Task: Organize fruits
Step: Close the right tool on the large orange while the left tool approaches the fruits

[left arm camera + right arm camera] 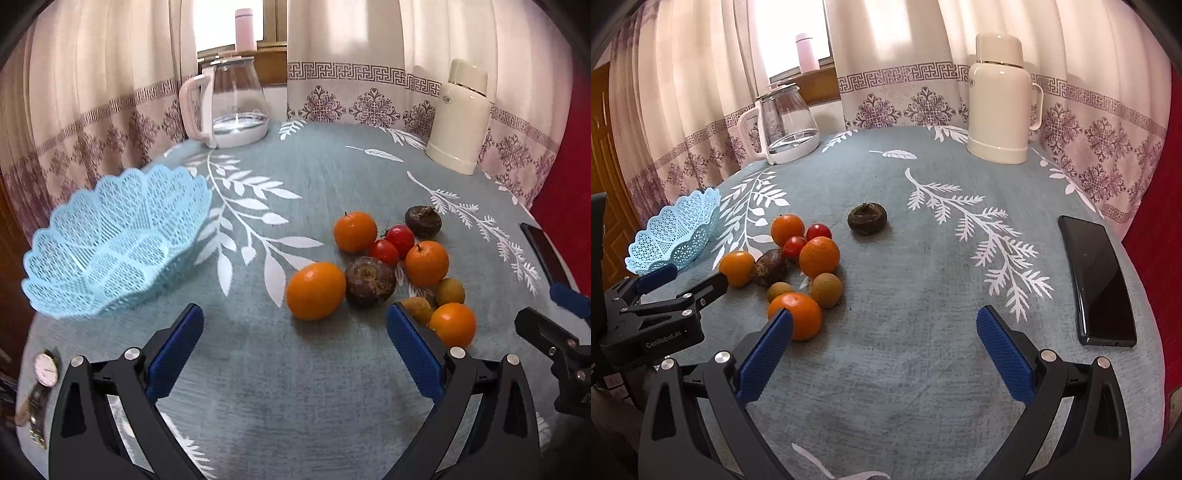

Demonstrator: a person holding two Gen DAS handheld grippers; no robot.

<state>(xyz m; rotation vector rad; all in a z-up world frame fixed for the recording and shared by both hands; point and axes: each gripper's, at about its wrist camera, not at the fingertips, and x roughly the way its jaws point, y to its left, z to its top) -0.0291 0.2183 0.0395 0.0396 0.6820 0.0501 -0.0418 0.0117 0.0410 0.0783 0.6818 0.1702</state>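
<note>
A light blue lattice basket [110, 240] stands empty at the left of the table. To its right lies a cluster of fruit: several oranges, the nearest one [316, 290] just ahead of my left gripper [294, 314], plus two red tomatoes [391, 243], a dark brown fruit [370, 281] and two small yellow-brown fruits [449, 291]. Another dark brown fruit [867, 218] sits apart, farther back. Both grippers are open and hold nothing. My right gripper [884, 316] hovers over bare cloth, its left finger beside an orange [796, 315]. The left gripper [689, 278] shows at that view's left edge.
A glass kettle [236, 103] and a cream thermos [460, 118] stand at the back by the curtains. A black phone [1097, 280] lies at the right of the table. A wristwatch [46, 369] lies near the left front edge.
</note>
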